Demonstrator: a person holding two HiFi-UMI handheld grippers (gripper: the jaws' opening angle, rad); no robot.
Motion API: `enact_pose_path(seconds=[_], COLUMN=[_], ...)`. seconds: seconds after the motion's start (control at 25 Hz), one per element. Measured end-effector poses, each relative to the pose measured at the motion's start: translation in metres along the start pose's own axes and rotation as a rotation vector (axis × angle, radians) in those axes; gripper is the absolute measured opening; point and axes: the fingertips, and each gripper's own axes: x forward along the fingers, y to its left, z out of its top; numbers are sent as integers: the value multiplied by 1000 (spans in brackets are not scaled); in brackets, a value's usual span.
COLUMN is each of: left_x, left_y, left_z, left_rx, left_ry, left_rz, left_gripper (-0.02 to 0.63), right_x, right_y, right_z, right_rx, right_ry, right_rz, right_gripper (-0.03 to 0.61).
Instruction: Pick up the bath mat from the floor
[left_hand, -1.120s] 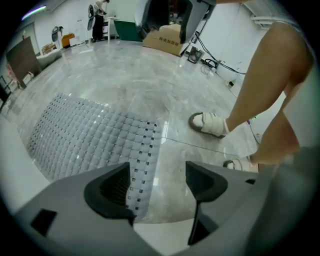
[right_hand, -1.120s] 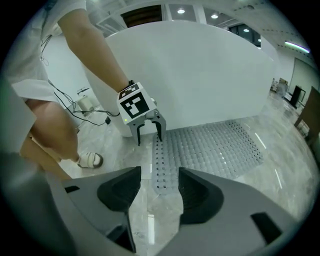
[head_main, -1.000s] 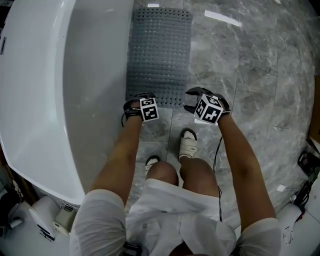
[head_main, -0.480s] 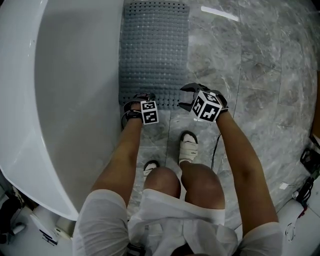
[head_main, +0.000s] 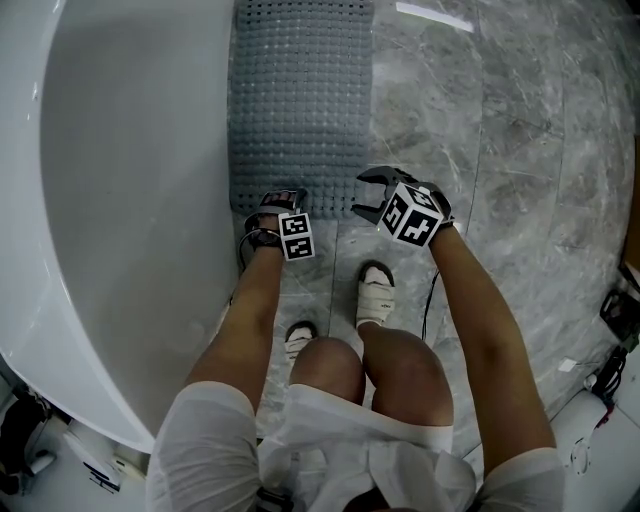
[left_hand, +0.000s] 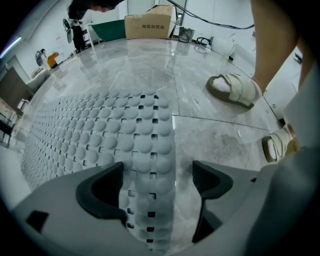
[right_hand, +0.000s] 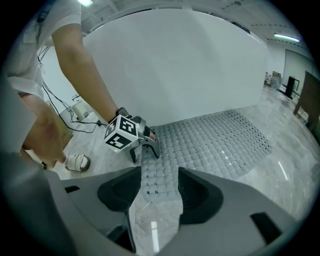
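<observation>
left hand-held gripper (left_hand: 155, 185): jaws opening, at their widest. the near short edge of the bath mat (left_hand: 100, 135) runs up through the gap, but neither pad presses on it, so no grip yet. in the head view it (head_main: 283, 193) sits at the mat's near left corner, much where it was a second ago. only the jaws have widened.

right hand-held gripper (right_hand: 159, 192): jaws spread, straddling the mat's near right corner with bare floor showing under the gap. pads apart from the mat. over the last second it (head_main: 362, 195) has edged in from just off the corner to over it.

meaning for the task: judged as the approach finishing. both tools are lined up on the same short edge, and the closing pinch and the lift are still to come. the mat has not risen at all.

bath mat (head_main: 300, 100): grey, rubbery-looking, with a grid of rounded bumps and small square holes. it lies flat on the marble floor (head_main: 520, 150), its long side just beside the white bathtub (head_main: 100, 200) and its near edge toward the person's sandals (head_main: 376, 292). thin and floppy by the look of it; expect it to sag between the two grips.
</observation>
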Motion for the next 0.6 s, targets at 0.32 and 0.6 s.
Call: enact_pose_path(seconds=[0.32,0.6], left_x=[-6,-17], left_y=[24,38], left_z=[1,3], left_rx=[-22,-144], left_ry=[-14,1], left_rz=[1,-69], left_gripper=[257,93], right_x=[3,-2], right_y=[-7,-7], right_z=[1,-2], right_rx=[21,25], right_ry=[-8,-4], right_rz=[-16,-15], right_gripper=[238,235])
